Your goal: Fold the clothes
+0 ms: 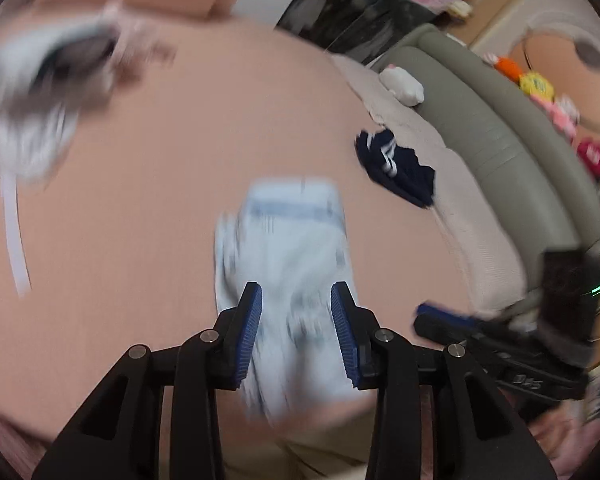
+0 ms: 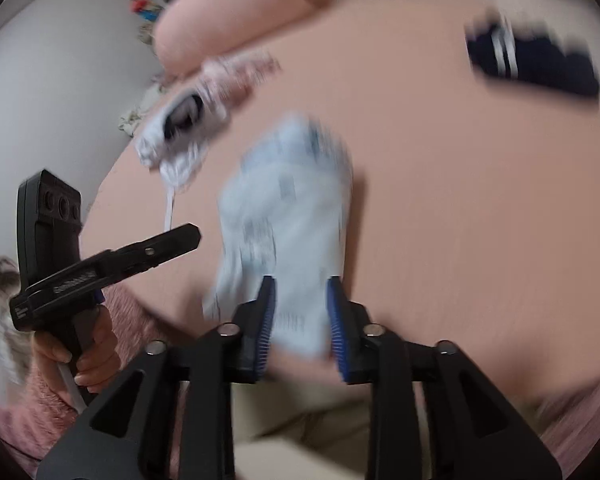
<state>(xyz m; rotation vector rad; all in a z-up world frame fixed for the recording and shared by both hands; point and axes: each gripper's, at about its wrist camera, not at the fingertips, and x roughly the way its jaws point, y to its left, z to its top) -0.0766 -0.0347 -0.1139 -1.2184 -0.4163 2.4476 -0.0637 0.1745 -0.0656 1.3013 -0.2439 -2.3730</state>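
Note:
A pale blue garment with a grey print [image 1: 292, 240] lies folded into a narrow bundle on the pink bed sheet [image 1: 140, 220], blurred in both views. My left gripper [image 1: 296, 300] hovers over its near end, blue pads apart, cloth showing in the gap without being pinched. My right gripper [image 2: 301, 292] stands the same way over the same garment [image 2: 288, 208], its pads apart too. In the right wrist view the left gripper [image 2: 180, 236] juts in from the left, held by a hand in a pink sleeve [image 2: 88, 356]. The right gripper [image 1: 440, 312] shows at the right of the left wrist view.
A white and grey clothes heap [image 1: 40, 92] with a white strap [image 1: 14, 232] lies far left. A navy garment with white stripes [image 1: 396, 168] lies to the right by a grey padded bed frame [image 1: 480, 120]. Pink pillows [image 2: 228, 12] sit at the far end, and soft toys [image 1: 540, 88] beyond the frame.

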